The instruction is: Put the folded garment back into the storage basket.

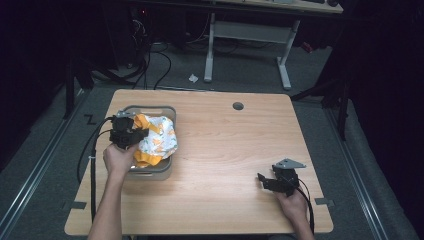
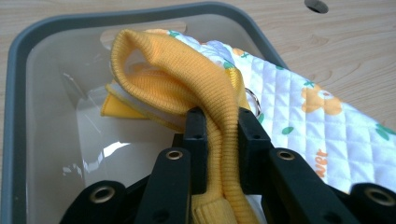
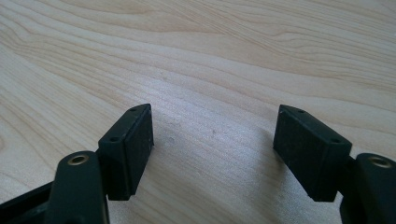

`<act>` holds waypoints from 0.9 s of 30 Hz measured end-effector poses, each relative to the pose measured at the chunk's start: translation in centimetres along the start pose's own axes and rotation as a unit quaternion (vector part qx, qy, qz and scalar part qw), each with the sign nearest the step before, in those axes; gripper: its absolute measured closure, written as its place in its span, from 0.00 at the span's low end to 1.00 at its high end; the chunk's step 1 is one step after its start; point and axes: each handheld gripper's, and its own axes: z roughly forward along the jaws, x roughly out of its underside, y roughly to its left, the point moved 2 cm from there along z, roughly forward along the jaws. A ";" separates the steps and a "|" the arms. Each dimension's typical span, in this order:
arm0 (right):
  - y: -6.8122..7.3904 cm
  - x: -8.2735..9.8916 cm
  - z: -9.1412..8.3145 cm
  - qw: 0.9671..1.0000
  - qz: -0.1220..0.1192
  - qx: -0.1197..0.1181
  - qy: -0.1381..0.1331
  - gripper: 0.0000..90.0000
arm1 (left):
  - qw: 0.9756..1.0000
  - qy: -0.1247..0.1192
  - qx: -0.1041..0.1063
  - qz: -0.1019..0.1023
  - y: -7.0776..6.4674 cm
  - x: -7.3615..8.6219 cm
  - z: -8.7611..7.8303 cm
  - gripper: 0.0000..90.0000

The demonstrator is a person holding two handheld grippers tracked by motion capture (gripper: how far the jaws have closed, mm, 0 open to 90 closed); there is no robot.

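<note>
left gripper [image 1: 134, 134]: black body, showing two flat black jaws with small screw holes and brass-ringed pivot holes on the linkage arms
right gripper [image 1: 261, 179]: black, carrying a grey three-cornered plate [image 1: 288, 163] on top; jaw pads looking like thick matte black blocks
cables [image 1: 93, 150]: black leads trailing from each gripper back along the forearms
left hand [image 1: 119, 159]: wearing no glove, forearm showing no sleeve
right hand [image 1: 293, 201]: wearing no glove, forearm also showing no sleeve

Wooden table [image 1: 225, 150] under right gripper [image 1: 263, 181]. Grommet hole [image 1: 238, 106] well beyond it, slightly left. Farther off: white desk frame [image 1: 247, 35], floor cables [image 1: 150, 60], paper scrap [image 1: 193, 78].
</note>
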 end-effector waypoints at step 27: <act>0.0 0.0 0.0 1.000 0.000 0.000 0.000 0.32 | 0.998 0.050 -0.040 -0.030 0.9 0.9 2.5 0.79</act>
